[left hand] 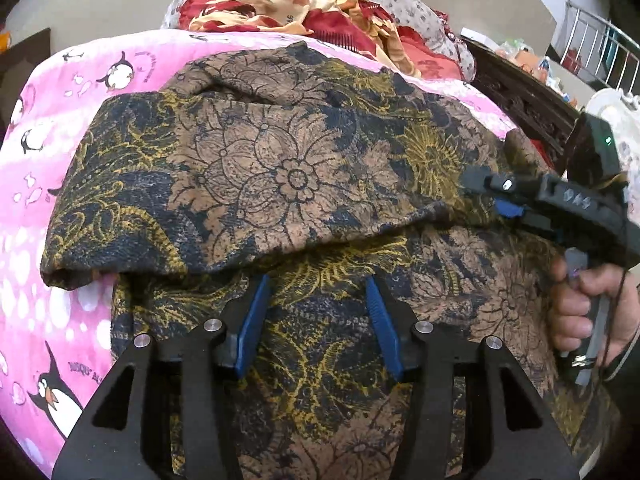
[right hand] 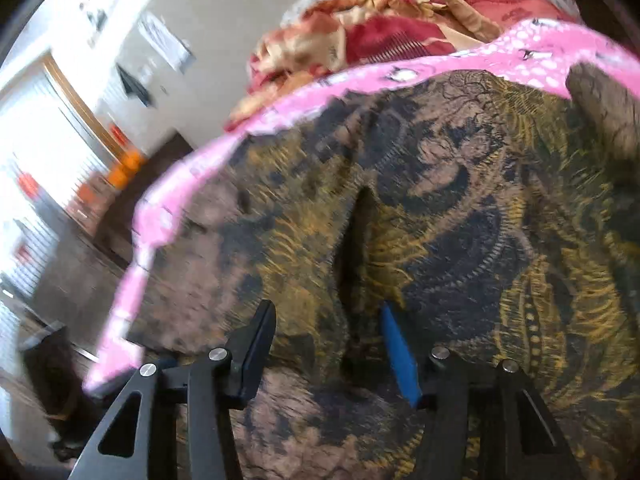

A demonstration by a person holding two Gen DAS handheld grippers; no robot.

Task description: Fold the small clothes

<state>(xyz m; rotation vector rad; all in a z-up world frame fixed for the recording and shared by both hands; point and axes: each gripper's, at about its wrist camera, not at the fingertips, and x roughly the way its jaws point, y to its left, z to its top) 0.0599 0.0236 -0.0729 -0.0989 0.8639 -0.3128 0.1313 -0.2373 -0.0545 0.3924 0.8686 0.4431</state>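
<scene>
Nearest my left camera sits my left gripper (left hand: 318, 280), angled down over the patterned garment (left hand: 280, 168), its black linkages and silver pivot pins filling the bottom of the view. That garment is a brown, black and gold floral cloth with a slightly coarse weave; one part lies folded over across the middle, leaving a soft rolled edge just ahead of my fingertips. It lies spread on a pink fleece blanket (left hand: 52, 184) printed with penguins and white dots. Behind the blanket I see a heap of red and cream cloth (left hand: 304, 4) on a grey spotted fabric.

My left jaws stand about half open, blue ribbed pads (left hand: 252, 320) poised over the lower layer with nothing pinched between them.

My right gripper (right hand: 328, 306) comes in from the right edge of the left view, held by a bare hand (left hand: 580, 312) wrapped around its handle. In its own blurred view it points down at the same garment (right hand: 460, 208), with a dark crease running ahead of the fingers. Its jaws also stand roughly half open; I cannot tell whether the pads touch the cloth, and I see no fabric gripped.
</scene>
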